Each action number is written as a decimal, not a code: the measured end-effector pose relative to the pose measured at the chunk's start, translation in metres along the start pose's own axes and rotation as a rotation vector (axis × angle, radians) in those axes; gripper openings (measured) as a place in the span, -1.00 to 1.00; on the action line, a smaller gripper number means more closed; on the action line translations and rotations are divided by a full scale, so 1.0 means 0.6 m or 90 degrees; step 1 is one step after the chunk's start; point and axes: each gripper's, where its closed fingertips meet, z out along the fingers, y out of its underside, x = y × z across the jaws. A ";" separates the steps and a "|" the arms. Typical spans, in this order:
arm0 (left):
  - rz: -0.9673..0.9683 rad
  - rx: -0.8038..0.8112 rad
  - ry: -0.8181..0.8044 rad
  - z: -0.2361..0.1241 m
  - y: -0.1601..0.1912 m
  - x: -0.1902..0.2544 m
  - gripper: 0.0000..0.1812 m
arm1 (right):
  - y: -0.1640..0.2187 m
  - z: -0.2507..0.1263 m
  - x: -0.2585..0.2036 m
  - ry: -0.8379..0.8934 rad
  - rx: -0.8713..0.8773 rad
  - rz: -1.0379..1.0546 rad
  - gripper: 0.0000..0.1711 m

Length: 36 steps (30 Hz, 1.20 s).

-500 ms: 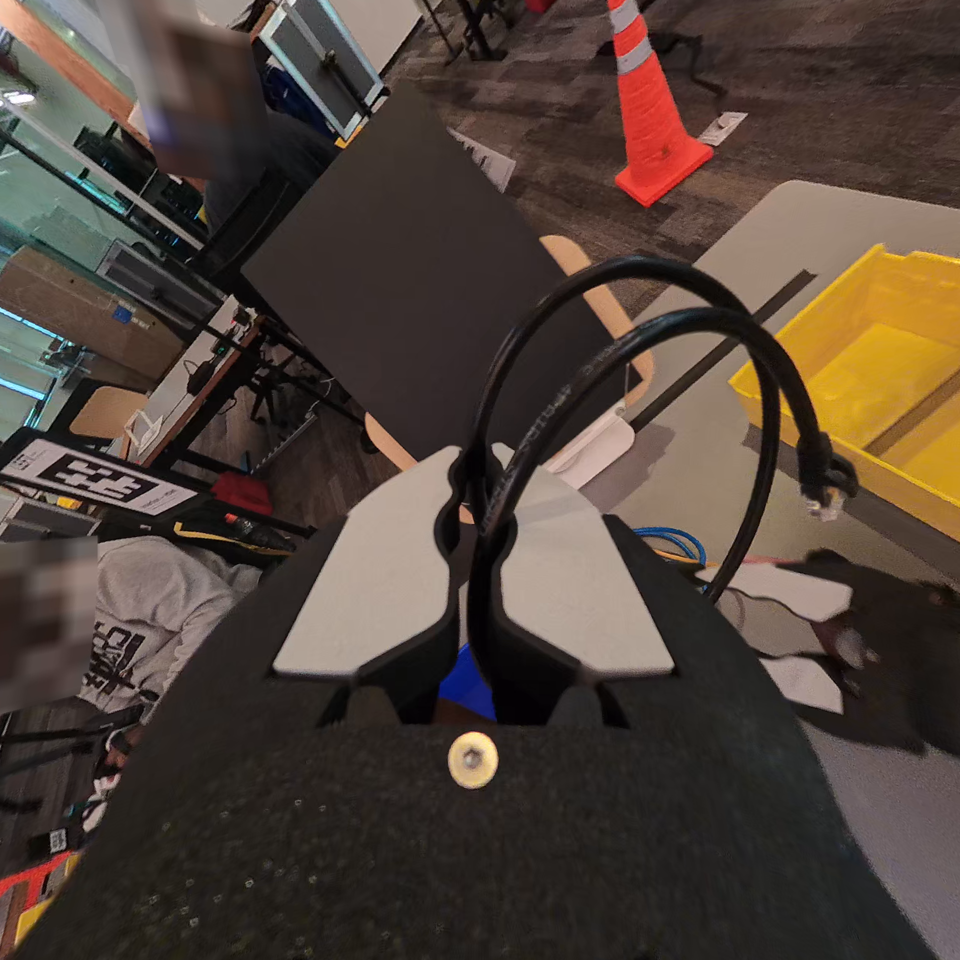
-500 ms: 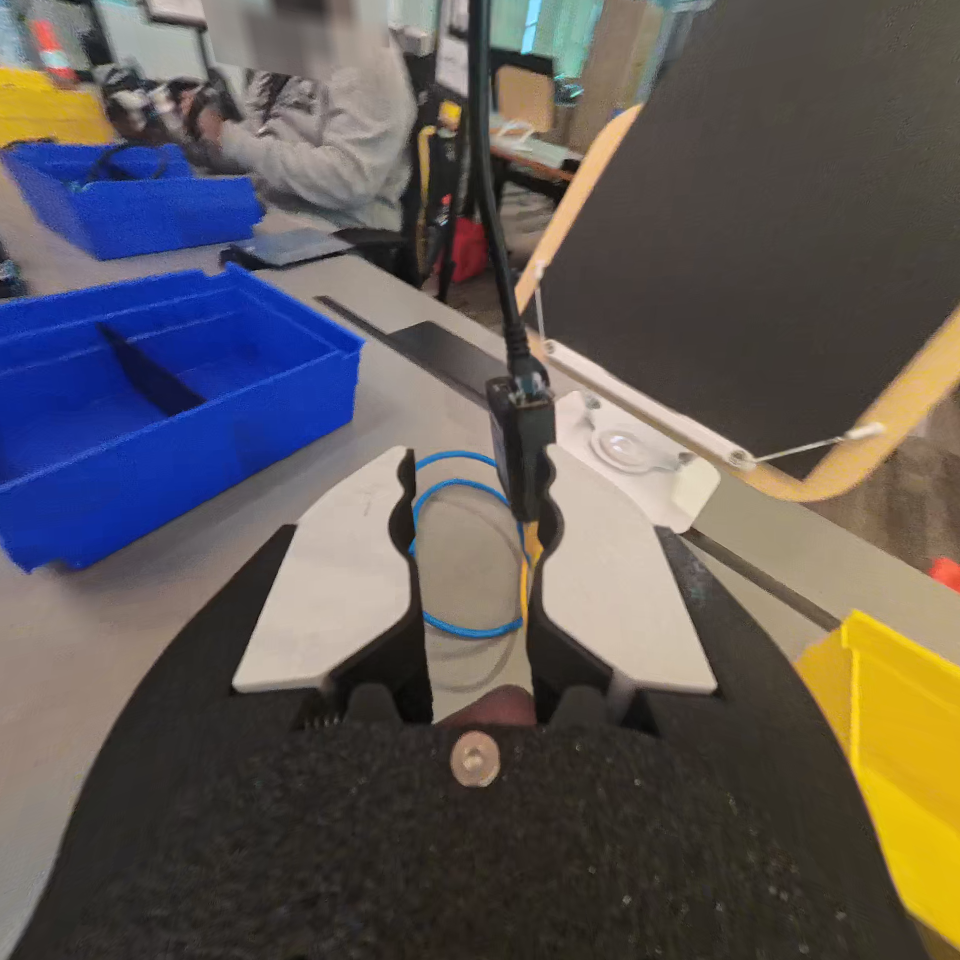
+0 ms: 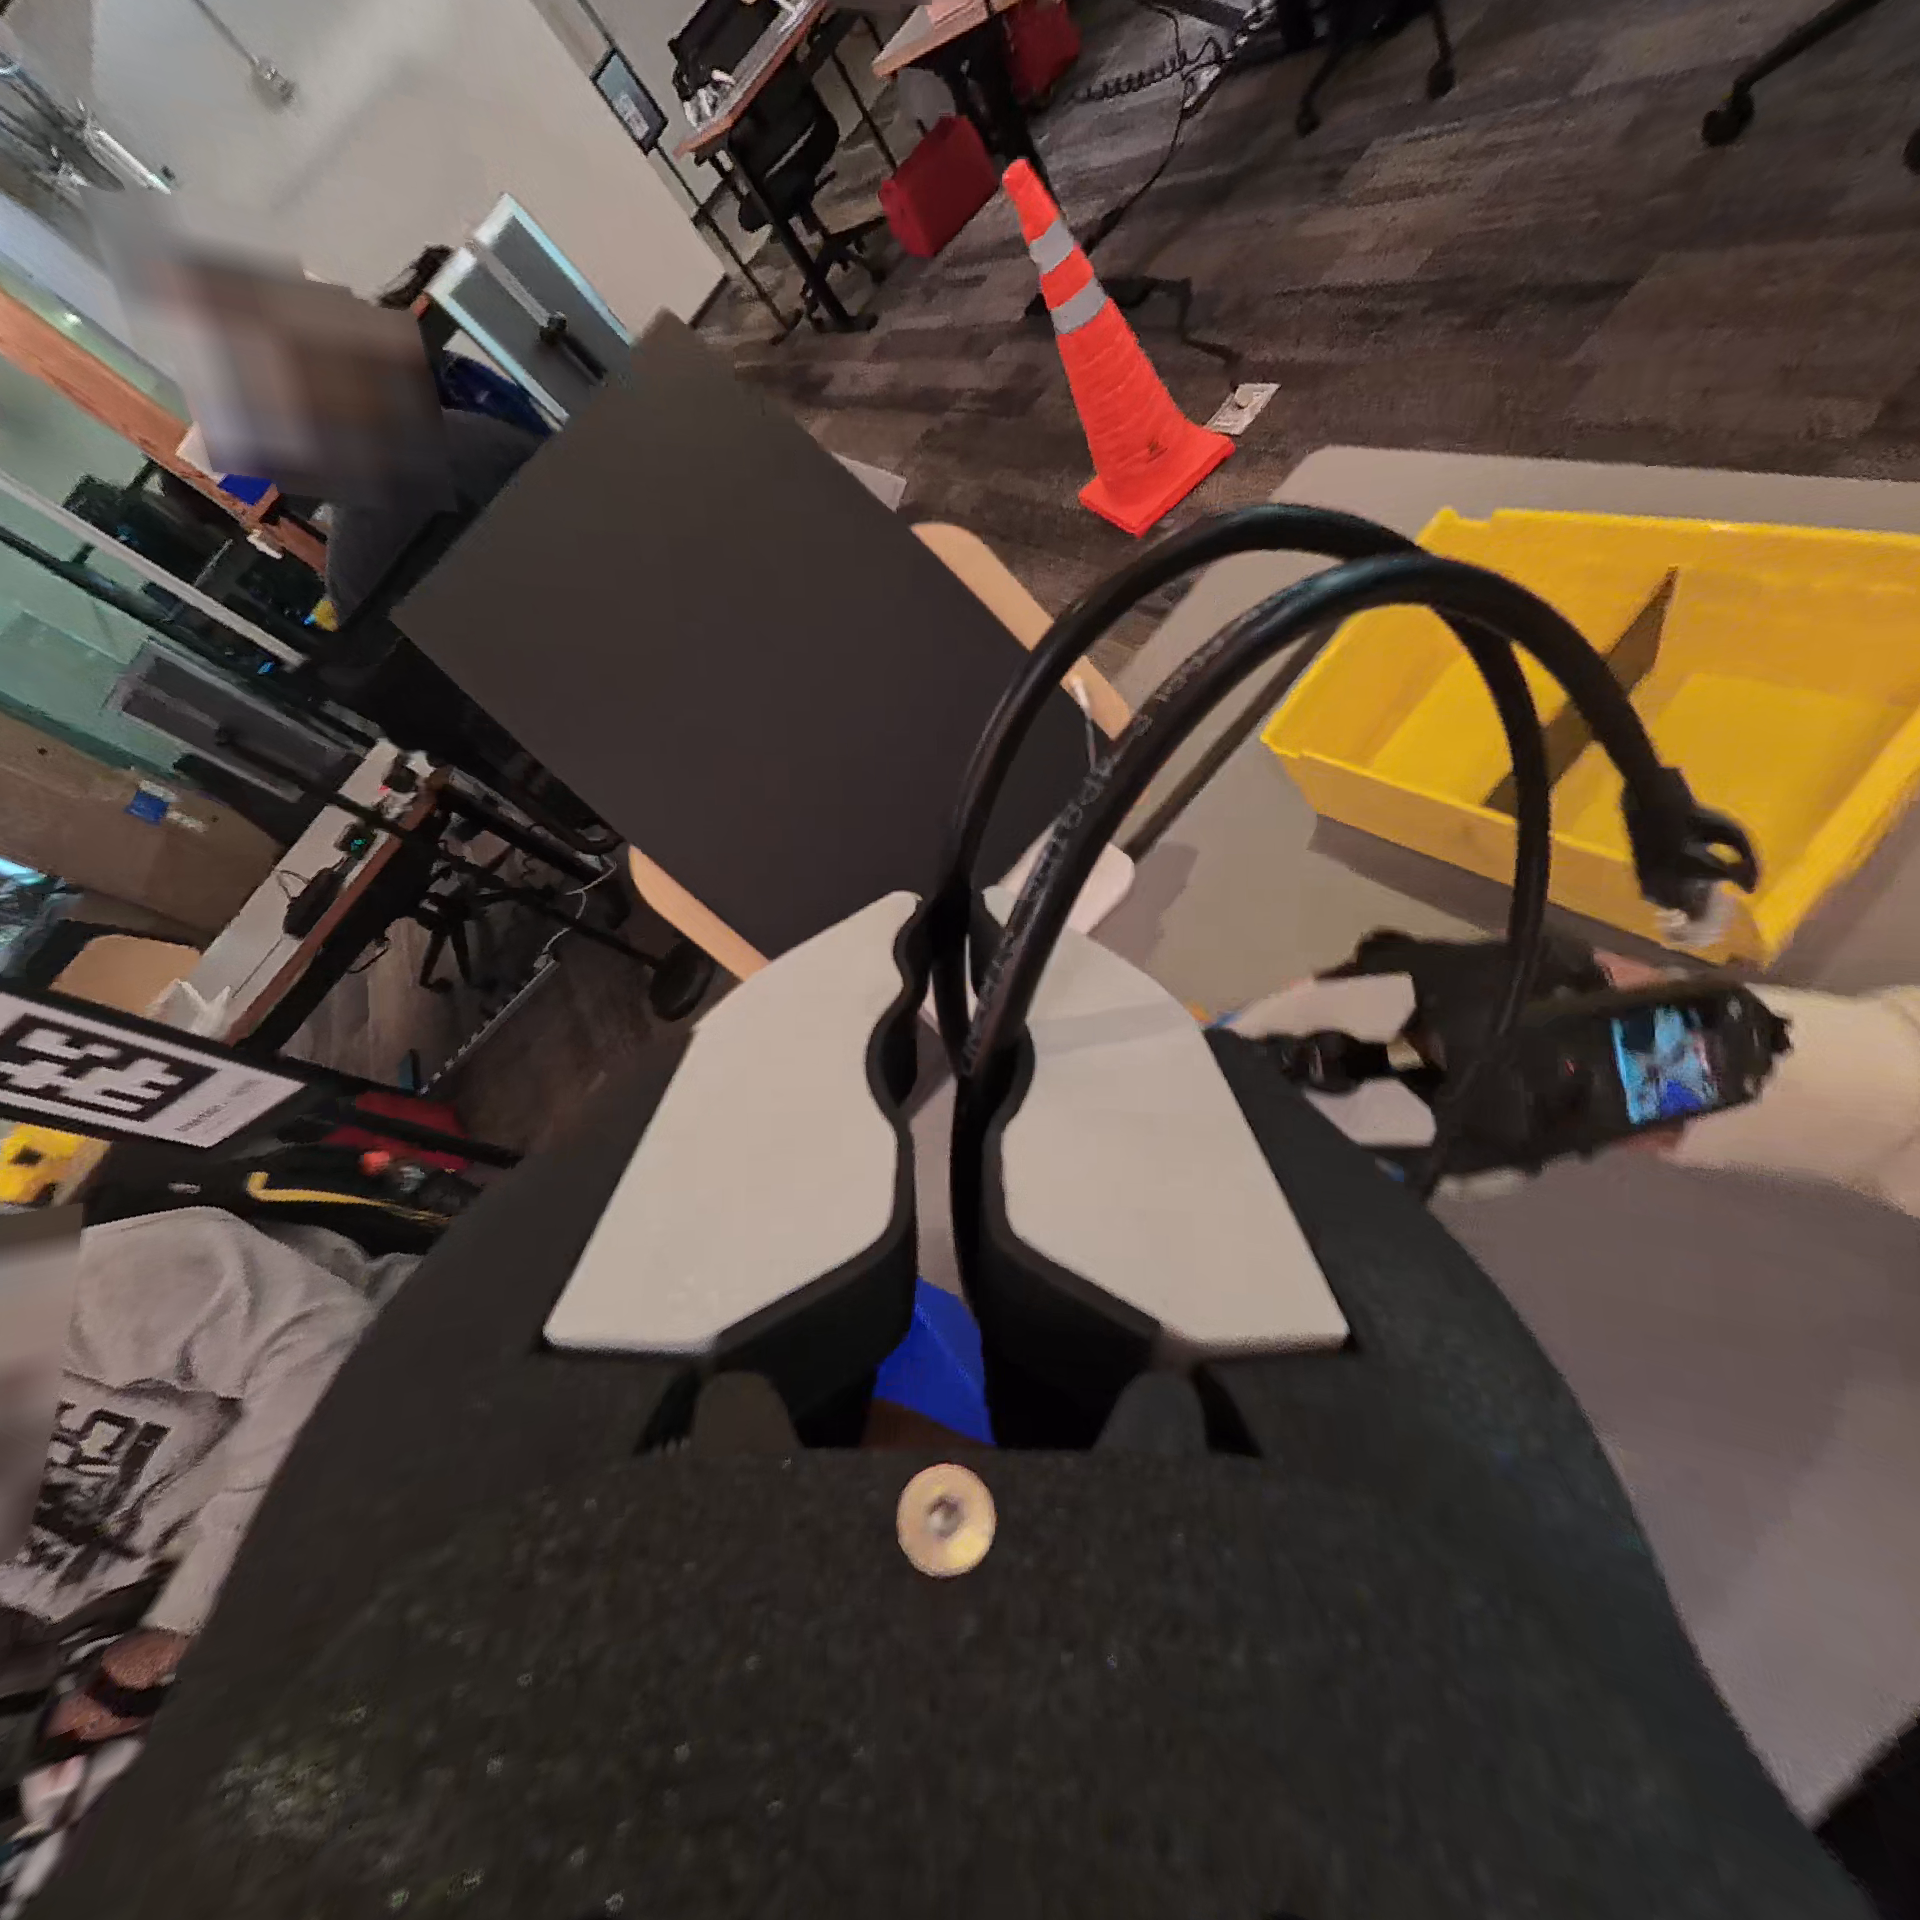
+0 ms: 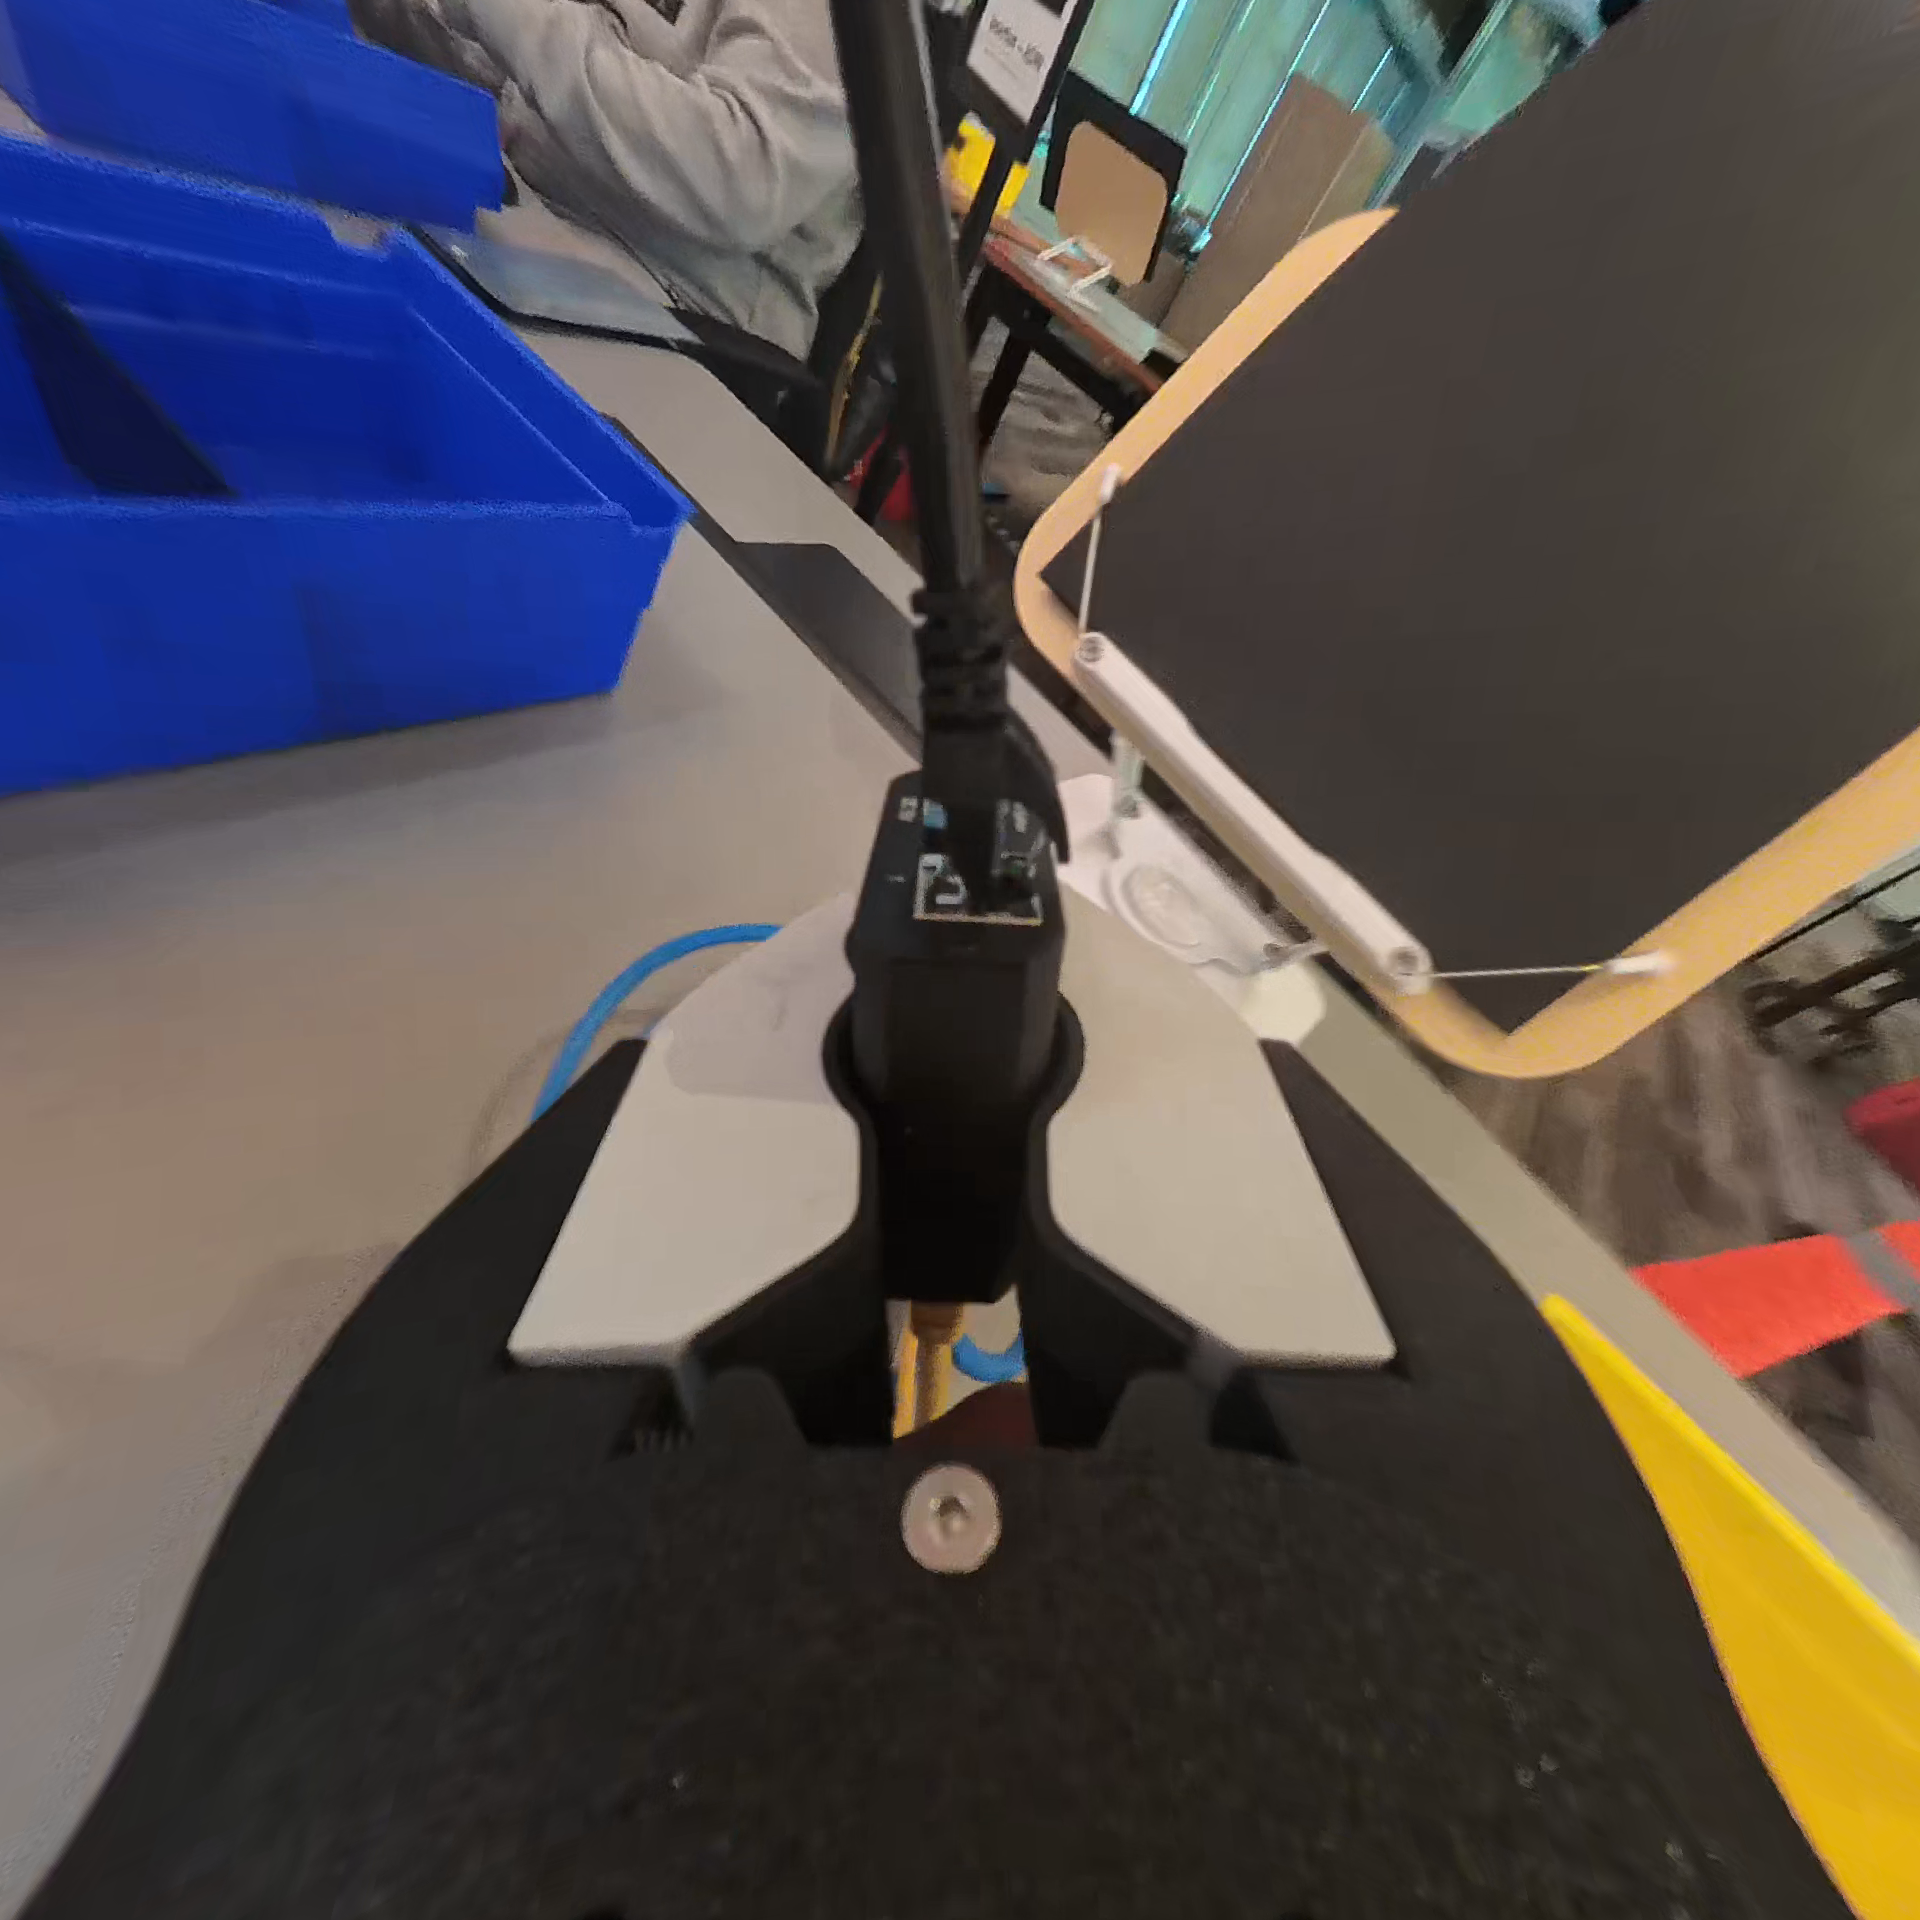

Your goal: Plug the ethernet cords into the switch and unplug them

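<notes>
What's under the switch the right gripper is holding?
Below the black switch, through the right gripper gap, a blue cable loops on the grey table, with a yellowish cord beside it. The gripper covers the rest.

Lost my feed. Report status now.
Left tool shut on black cord. Right tool shut on switch, one plug seated. Free plug dangling; nothing blocking.

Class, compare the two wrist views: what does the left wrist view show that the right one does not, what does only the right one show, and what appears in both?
Only the left wrist view shows the orange traffic cone and the cord's free plug, dangling unplugged.

Only the right wrist view shows the blue bins, the coiled blue cable, and the black switch clamped in the right gripper, one plug seated in it.

Both show the black ethernet cord, a yellow bin, the grey table and the black panel.
</notes>
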 end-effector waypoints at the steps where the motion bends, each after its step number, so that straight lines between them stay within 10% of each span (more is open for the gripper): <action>1: -0.011 0.005 0.017 -0.015 0.028 0.009 -0.93 | 0.009 0.000 0.001 0.019 0.007 -0.041 -0.70; 14: -0.351 0.024 0.320 -0.198 0.407 0.294 -0.44 | 0.104 0.032 -0.081 0.090 0.165 -0.392 -0.69; 25: -0.353 0.034 0.074 -0.222 0.442 0.068 -0.59 | 0.110 0.022 -0.140 0.056 0.238 -0.516 -0.70; 30: -0.550 0.118 0.232 -0.111 0.390 0.117 -0.51 | 0.089 0.017 -0.125 0.121 0.266 -0.527 -0.69; 36: -0.716 -0.083 0.440 0.105 0.415 0.292 -0.37 | 0.081 0.009 -0.113 0.167 0.269 -0.542 -0.70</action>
